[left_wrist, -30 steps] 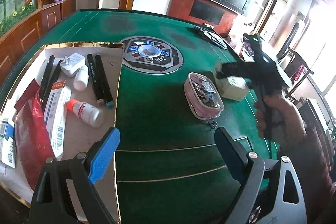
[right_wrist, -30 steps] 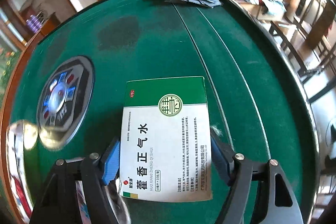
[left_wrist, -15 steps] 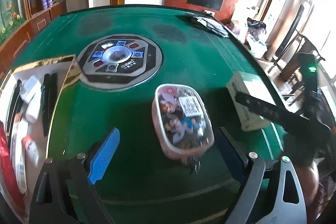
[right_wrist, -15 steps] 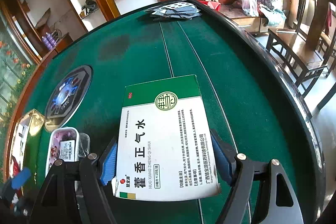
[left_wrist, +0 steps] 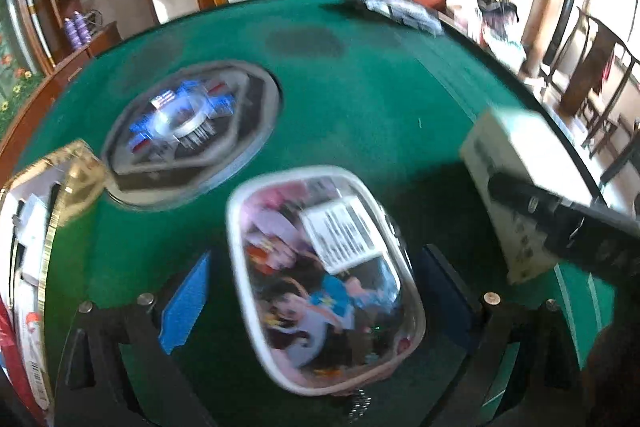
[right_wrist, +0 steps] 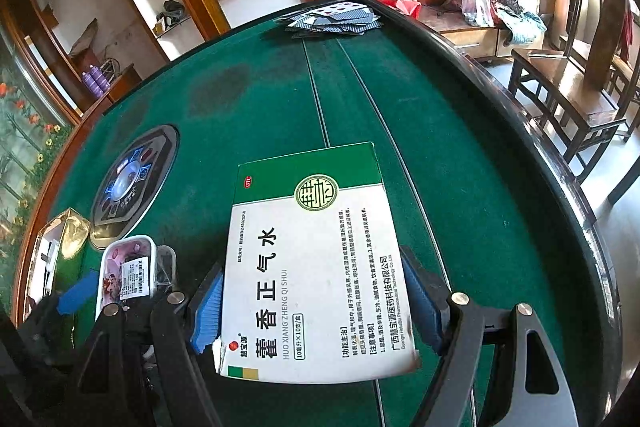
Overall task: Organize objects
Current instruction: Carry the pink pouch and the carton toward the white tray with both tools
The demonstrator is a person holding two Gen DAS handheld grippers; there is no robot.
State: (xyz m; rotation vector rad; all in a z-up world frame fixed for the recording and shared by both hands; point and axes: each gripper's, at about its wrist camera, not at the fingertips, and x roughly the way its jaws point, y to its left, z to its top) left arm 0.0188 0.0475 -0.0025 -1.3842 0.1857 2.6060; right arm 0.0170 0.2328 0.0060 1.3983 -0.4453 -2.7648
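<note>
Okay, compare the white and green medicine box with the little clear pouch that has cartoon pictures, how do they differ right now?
The flat white and green cardboard medicine box is rectangular with sharp corners; the clear cartoon-print pouch is rounded with a white rim. The box sits between the right gripper pads, which look closed on its sides; the pouch lies between the left gripper fingers, whose jaws are opening and not touching it. The box looks larger. Both are over the green felt table.

Bright window glare at right; left view motion-blurred, fisheye-bent edges.
</note>
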